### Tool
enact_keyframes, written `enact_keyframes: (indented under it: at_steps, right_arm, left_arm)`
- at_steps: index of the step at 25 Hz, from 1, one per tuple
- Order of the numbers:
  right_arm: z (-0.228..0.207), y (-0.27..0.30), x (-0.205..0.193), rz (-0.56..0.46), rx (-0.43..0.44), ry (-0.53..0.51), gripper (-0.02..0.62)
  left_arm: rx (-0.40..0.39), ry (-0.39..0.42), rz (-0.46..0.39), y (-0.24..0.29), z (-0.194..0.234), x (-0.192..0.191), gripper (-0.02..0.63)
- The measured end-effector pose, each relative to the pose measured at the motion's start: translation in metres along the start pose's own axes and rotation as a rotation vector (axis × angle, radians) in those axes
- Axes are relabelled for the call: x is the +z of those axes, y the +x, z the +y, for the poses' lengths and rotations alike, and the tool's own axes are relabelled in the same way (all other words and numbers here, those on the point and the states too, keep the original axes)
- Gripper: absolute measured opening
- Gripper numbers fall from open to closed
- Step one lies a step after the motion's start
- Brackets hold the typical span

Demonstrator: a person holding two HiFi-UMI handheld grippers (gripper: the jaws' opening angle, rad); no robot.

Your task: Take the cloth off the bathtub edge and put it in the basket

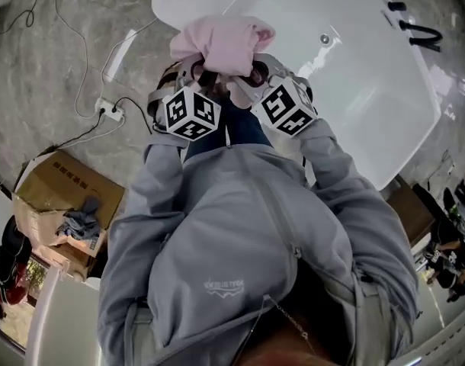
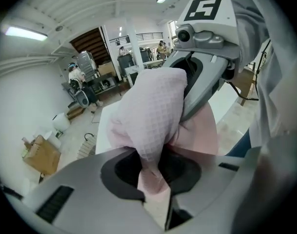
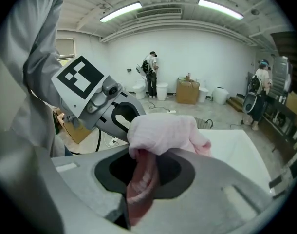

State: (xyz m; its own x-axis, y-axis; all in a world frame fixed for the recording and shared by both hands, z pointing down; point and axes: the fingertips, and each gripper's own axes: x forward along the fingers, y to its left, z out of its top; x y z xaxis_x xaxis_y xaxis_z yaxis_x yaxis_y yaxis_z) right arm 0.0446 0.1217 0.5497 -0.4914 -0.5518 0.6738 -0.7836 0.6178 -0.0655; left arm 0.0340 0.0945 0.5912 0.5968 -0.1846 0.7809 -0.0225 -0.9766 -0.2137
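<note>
A pink waffle-weave cloth (image 1: pixel 221 43) hangs bunched in the air over the rounded end of the white bathtub (image 1: pixel 354 75), with both grippers holding it side by side. My left gripper (image 1: pixel 193 71) is shut on one fold of the cloth (image 2: pixel 153 111), which runs down between its jaws (image 2: pixel 151 174). My right gripper (image 1: pixel 257 73) is shut on another fold of the cloth (image 3: pixel 163 133), pinched deep between its jaws (image 3: pixel 141 179). Each gripper shows close beside the other in the gripper views. No basket shows in any view.
An open cardboard box (image 1: pixel 65 204) with a grey rag in it stands on the floor at the left. A power strip (image 1: pixel 109 110) with cables lies on the marble floor near the tub. People stand by boxes and buckets (image 3: pixel 187 91) at the far wall.
</note>
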Motion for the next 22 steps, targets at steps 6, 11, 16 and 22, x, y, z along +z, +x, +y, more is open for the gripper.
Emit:
enact_keyframes:
  at_steps: [6, 11, 16, 22]
  right_arm:
    - [0.002, -0.037, 0.075, -0.096, -0.001, -0.145, 0.08]
    - [0.012, -0.062, 0.119, -0.166, 0.021, -0.238, 0.08]
    - [0.02, -0.07, 0.153, -0.229, 0.058, -0.325, 0.08]
    - [0.033, -0.062, 0.186, -0.267, 0.122, -0.402, 0.08]
  left_arm:
    - [0.162, -0.028, -0.053, -0.07, 0.04, 0.035, 0.078]
    - [0.272, -0.059, -0.073, -0.117, 0.054, 0.053, 0.077]
    - [0.369, -0.124, -0.082, -0.152, 0.067, 0.057, 0.077]
    - [0.458, -0.215, -0.077, -0.183, 0.083, 0.043, 0.075]
